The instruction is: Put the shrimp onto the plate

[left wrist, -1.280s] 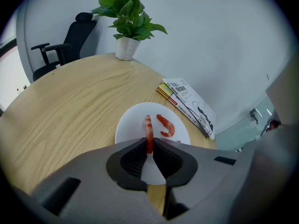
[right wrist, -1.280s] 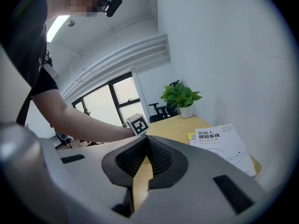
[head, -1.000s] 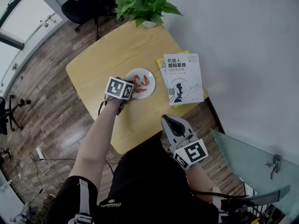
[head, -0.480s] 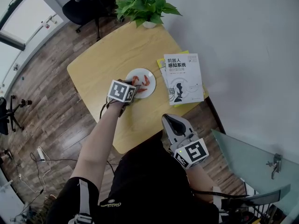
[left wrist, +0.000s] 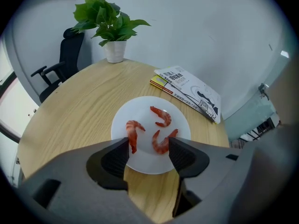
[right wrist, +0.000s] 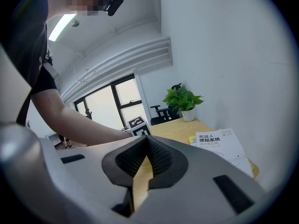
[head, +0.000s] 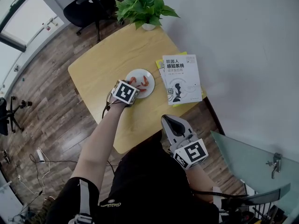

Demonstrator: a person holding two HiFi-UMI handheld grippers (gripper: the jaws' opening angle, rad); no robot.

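**Three shrimp on the plate, left tongs open over them**

The left gripper (left wrist: 148, 154) points steeply down at the near edge of the white plate (left wrist: 145, 107). Its jaws have just been opening and now stand apart, gripping nothing. Three shrimp lie on the plate: one shrimp (left wrist: 133, 132) by the left jaw tip, a second (left wrist: 163, 143) by the right jaw tip, and a third (left wrist: 162, 116) farther back. The plate sits on the wooden table (left wrist: 74, 111), near the books (left wrist: 189, 90) and well apart from the plant (left wrist: 110, 20). The right gripper (right wrist: 148, 149) hangs off the table's near edge, with its jaws closed together and empty.
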